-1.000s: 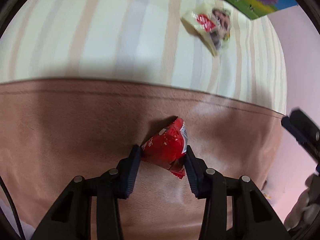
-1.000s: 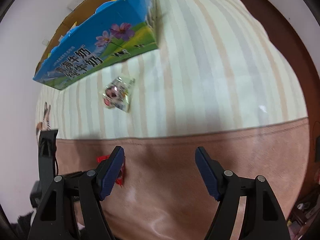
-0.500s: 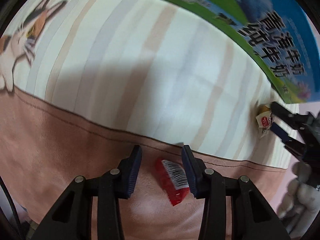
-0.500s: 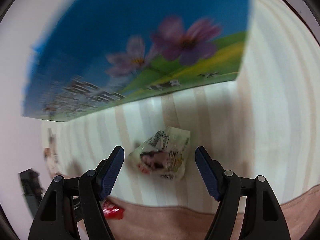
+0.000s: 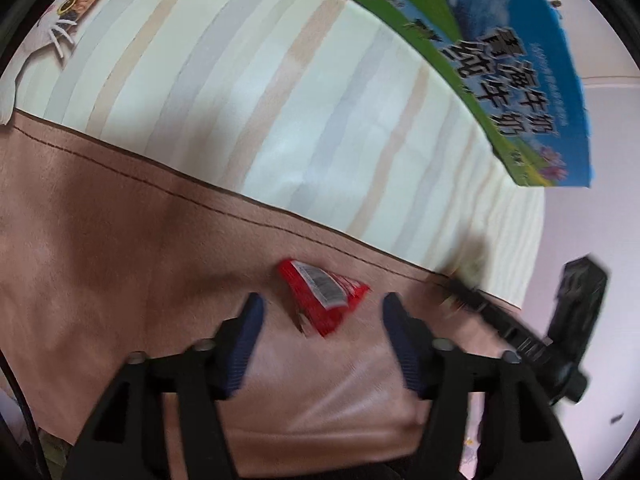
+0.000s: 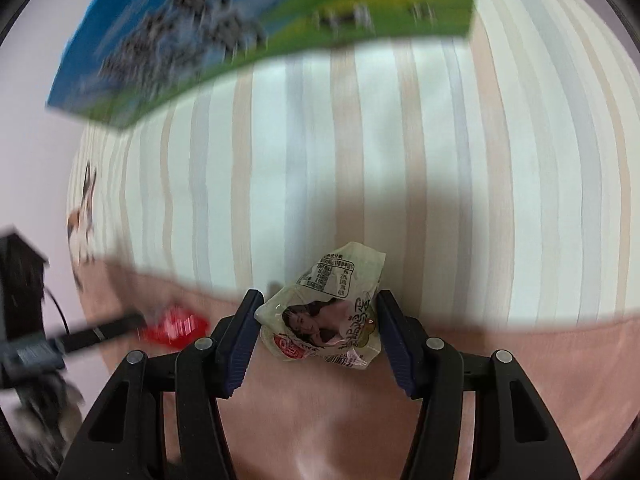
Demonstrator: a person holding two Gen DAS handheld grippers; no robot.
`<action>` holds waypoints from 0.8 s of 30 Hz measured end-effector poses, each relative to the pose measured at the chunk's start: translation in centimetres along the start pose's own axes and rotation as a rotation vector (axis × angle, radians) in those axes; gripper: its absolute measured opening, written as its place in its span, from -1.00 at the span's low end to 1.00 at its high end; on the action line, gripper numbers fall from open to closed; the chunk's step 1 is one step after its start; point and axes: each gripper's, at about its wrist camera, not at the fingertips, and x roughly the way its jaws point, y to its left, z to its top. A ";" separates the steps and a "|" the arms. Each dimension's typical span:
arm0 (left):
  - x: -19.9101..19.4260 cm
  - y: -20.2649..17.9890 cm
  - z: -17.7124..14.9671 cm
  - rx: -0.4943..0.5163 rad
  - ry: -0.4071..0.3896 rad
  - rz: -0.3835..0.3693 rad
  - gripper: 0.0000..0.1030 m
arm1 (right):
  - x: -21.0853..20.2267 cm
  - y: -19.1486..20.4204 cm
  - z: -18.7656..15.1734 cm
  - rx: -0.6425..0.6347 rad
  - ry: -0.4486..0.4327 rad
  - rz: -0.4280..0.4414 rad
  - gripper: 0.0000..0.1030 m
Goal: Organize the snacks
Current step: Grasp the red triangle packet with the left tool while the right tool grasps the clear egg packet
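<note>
A red snack packet [image 5: 322, 296] lies barcode-up on the brown cloth band, between and just beyond the fingers of my left gripper [image 5: 320, 308], which is open and apart from it. It shows blurred in the right wrist view [image 6: 176, 326]. My right gripper [image 6: 318, 304] is closed on a pale snack packet [image 6: 326, 320] with a woman's picture, both pads touching its sides. The right gripper appears blurred in the left wrist view [image 5: 464, 288].
A blue and green milk carton box [image 5: 500, 60] stands at the back of the striped cloth [image 5: 280, 100]; it also shows in the right wrist view [image 6: 240, 32]. A cat print [image 5: 48, 24] is on the cloth's left end.
My left gripper opened and let go of the red packet, which now lies on the brown band. My right gripper closed on the pale packet and drew it back toward the brown band.
</note>
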 end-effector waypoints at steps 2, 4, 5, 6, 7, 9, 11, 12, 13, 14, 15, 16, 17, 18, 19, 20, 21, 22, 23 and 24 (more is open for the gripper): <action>0.7 -0.7 -0.3 0.020 0.016 0.003 0.34 | 0.6 -0.2 -1.6 0.009 0.032 0.015 0.17; 1.9 -1.0 0.5 0.029 0.038 0.017 0.35 | 1.2 -0.4 -3.0 0.024 0.047 0.015 0.16; 3.0 -1.2 0.6 0.032 0.056 0.024 0.35 | 1.6 -0.4 -3.4 0.031 0.050 0.014 0.17; 4.0 -1.4 0.8 0.030 0.078 0.033 0.35 | 1.9 -0.4 -3.7 0.041 0.052 0.013 0.17; 5.1 -1.8 0.7 0.025 0.096 0.042 0.35 | 2.2 -0.5 -4.0 0.054 0.048 0.016 0.17; 6.5 -1.9 0.7 0.023 0.112 0.057 0.35 | 2.3 -0.2 -4.2 0.055 0.039 0.010 0.17; 6.8 -1.6 0.5 0.027 0.102 0.073 0.35 | 2.3 -0.5 -4.7 0.056 0.034 0.003 0.17; 7.0 -1.9 0.5 0.031 0.096 0.080 0.33 | 2.4 -0.4 -4.8 0.056 0.032 -0.001 0.17; 7.1 -2.1 0.4 0.038 0.090 0.087 0.31 | 2.5 -0.3 -4.8 0.059 0.029 -0.004 0.17; 7.2 -2.3 0.3 0.048 0.080 0.098 0.29 | 2.5 -0.1 -4.7 0.063 0.028 -0.005 0.17; 7.3 -2.7 0.1 0.059 0.073 0.114 0.23 | 2.6 0.0 -4.8 0.068 0.026 -0.006 0.17; 7.3 -2.9 -0.1 0.073 0.063 0.139 0.08 | 2.5 0.0 -4.7 0.074 0.023 -0.005 0.17; 7.2 -3.0 -0.2 0.082 0.055 0.153 -0.10 | 2.5 -0.1 -4.9 0.080 0.021 -0.004 0.17; 7.3 -3.1 -0.3 0.088 0.050 0.164 -0.12 | 2.5 -0.1 -4.9 0.083 0.019 -0.004 0.17; 7.3 -3.1 -0.4 0.091 0.045 0.169 -0.19 | 2.4 -0.5 -5.1 0.085 0.018 -0.003 0.17; 7.1 -3.1 -0.4 0.091 0.038 0.171 -0.21 | 2.3 -0.6 -5.2 0.087 0.017 -0.004 0.17; 7.1 -3.2 -0.5 0.094 0.034 0.173 -0.21 | 2.3 -0.6 -5.2 0.086 0.016 -0.005 0.17; 6.8 -2.8 -0.8 0.099 0.031 0.177 -0.21 | 2.2 -0.6 -5.2 0.083 0.017 -0.008 0.17; 6.6 -2.7 -1.0 0.100 0.026 0.179 -0.21 | 2.3 -0.6 -5.3 0.082 0.017 -0.010 0.17; 6.2 -2.3 -1.1 0.103 0.025 0.183 -0.21 | 2.2 -0.6 -5.2 0.081 0.017 -0.012 0.17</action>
